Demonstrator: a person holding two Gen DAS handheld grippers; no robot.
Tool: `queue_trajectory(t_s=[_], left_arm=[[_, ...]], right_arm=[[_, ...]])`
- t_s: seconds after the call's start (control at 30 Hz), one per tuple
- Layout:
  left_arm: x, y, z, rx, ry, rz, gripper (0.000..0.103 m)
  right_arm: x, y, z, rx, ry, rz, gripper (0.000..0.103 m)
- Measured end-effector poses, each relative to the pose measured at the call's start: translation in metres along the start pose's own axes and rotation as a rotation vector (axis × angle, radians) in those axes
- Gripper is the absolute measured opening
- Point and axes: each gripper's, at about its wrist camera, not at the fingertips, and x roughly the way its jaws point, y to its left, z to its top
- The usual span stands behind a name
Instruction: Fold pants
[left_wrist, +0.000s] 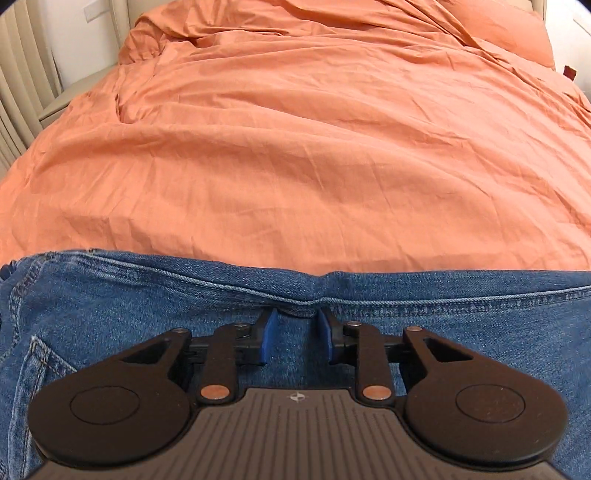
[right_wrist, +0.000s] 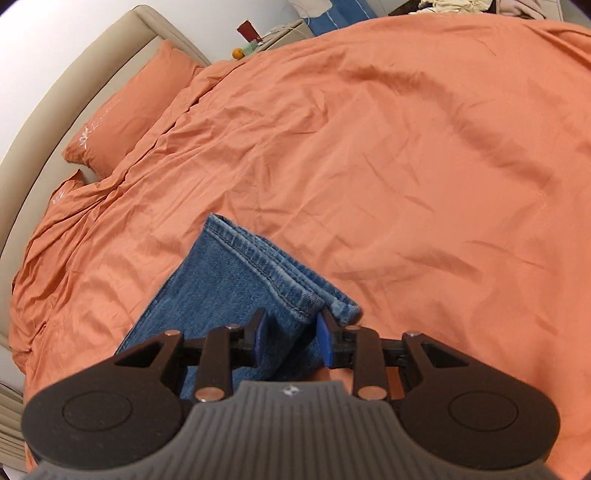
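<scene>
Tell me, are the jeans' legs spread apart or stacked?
Stacked: in the right wrist view the jeans show two hems lying one on the other on the orange duvet.

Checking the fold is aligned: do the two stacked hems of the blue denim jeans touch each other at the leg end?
Touching. In the right wrist view the upper hem lies directly on the lower hem with no orange duvet showing between them.

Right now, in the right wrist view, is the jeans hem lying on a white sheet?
No, the jeans hem lies on an orange duvet.
</scene>
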Motion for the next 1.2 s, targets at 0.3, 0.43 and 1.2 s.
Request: queue_trajectory(t_s=[0.3,0.43,1.2], left_arm=[[0.001,-0.002,0.000,0.003,-0.016,-0.002,0.028],[0.001,-0.005,0.002,0.006,-0.011,0.010,0.029],[-0.030,-0.015,-0.005,0.268,-0.023,-0.171,0.035]], right_arm=[[-0.031,0.012,0.004,-0.194,-0.084,-0.050,0.000],[-0.009,0.007,-0.005,-0.226,-0.052,-0.111,0.000],[0.059,0.114,0.017,-0.531,0.060,-0.031,0.025]])
